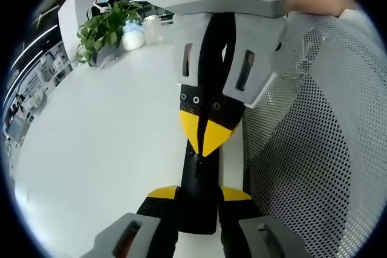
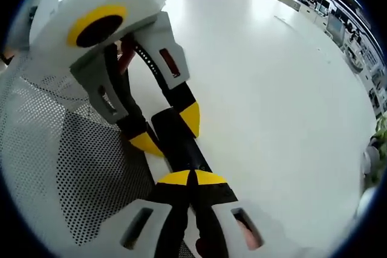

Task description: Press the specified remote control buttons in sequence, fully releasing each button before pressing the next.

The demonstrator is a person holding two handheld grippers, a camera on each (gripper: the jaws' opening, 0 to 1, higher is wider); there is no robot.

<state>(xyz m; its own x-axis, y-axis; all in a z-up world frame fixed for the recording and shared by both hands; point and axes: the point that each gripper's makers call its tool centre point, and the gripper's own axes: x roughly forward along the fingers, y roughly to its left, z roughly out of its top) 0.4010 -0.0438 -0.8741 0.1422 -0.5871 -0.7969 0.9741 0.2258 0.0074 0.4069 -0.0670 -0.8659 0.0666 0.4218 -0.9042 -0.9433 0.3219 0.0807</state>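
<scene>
A slim black remote control (image 1: 197,200) runs lengthwise between my left gripper's yellow-tipped jaws, at the white table's edge. My left gripper (image 1: 198,194) is shut on its sides. In the right gripper view the left gripper (image 2: 168,131) comes in from the upper left, one tip on each side of the remote (image 2: 181,143). My right gripper (image 2: 192,177) is shut, its two yellow tips together and resting on the remote's top face. From the left gripper view the right gripper (image 1: 208,138) points down onto the remote from above. The buttons are hidden.
A white table (image 1: 109,131) spreads wide to one side. At its far end stand a potted green plant (image 1: 106,31) and a white jar (image 1: 133,39). A white perforated mesh chair back (image 1: 314,149) sits close beside the grippers. Office desks line the background.
</scene>
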